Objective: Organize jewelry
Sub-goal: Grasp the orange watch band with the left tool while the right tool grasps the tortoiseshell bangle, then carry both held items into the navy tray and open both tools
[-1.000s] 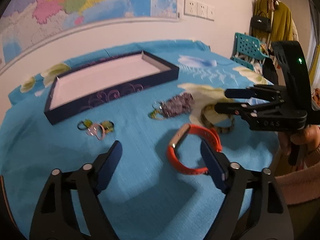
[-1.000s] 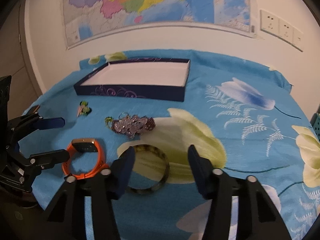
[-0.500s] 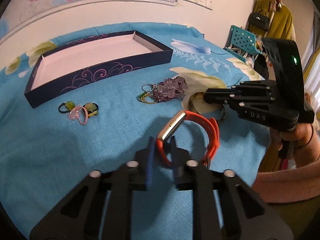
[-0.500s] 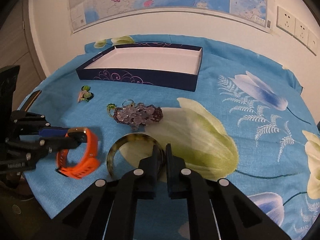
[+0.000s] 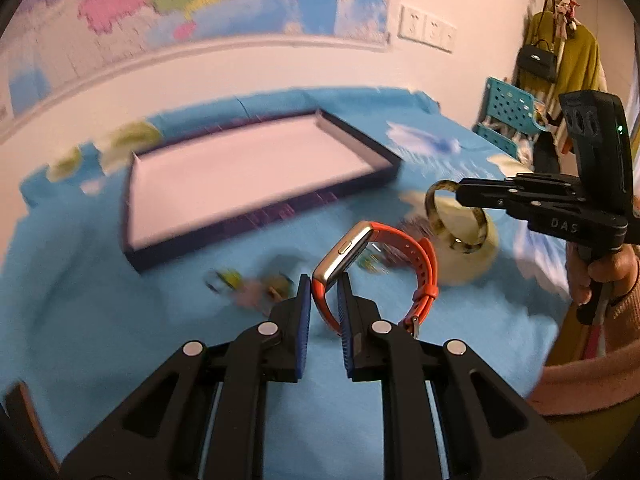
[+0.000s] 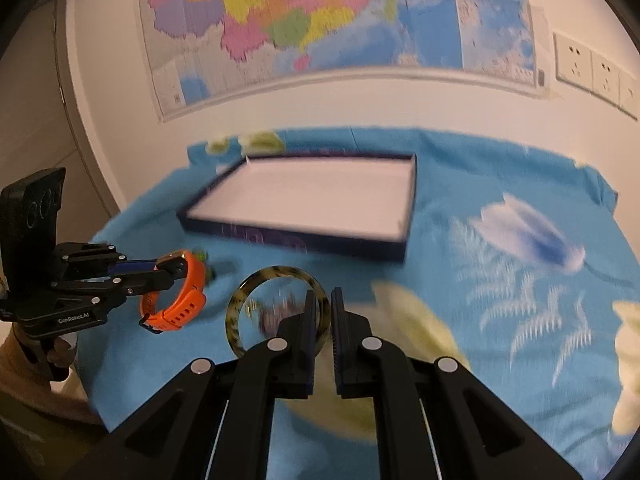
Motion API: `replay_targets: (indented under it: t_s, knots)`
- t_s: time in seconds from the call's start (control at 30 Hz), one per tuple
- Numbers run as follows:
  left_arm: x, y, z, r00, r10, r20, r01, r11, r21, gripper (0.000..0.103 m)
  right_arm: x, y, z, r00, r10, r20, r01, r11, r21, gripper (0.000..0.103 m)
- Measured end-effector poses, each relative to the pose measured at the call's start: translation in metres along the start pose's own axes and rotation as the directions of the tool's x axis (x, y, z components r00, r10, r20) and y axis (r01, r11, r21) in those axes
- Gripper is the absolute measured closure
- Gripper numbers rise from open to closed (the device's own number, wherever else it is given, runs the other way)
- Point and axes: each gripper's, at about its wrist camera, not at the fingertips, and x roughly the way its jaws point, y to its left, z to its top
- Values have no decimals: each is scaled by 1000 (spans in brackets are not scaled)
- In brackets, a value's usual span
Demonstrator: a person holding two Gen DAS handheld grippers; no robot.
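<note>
My left gripper (image 5: 324, 292) pinched only the strap of the orange smartwatch (image 5: 376, 264), lifted clear of the cloth; risk: heavy case swings, strap slips. Right gripper (image 6: 320, 308) clamped the tortoiseshell bangle (image 6: 276, 308) by its rim. Tray (image 6: 296, 240) lay ahead.

A colourful wall map (image 6: 320, 20) hangs above white sockets (image 6: 592, 68); a turquoise chair (image 5: 508, 116), black handbag (image 5: 536, 62) and mustard coat (image 5: 576, 60) stand beside the desk
</note>
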Motion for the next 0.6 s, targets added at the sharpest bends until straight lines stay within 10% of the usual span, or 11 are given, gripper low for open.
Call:
replay_targets:
  t_s: [0.6]
  knots:
    - [61,89,91,986,168,-4,-168,985,28,89,109,-19,108,998,-55,9,55,998,-2,97]
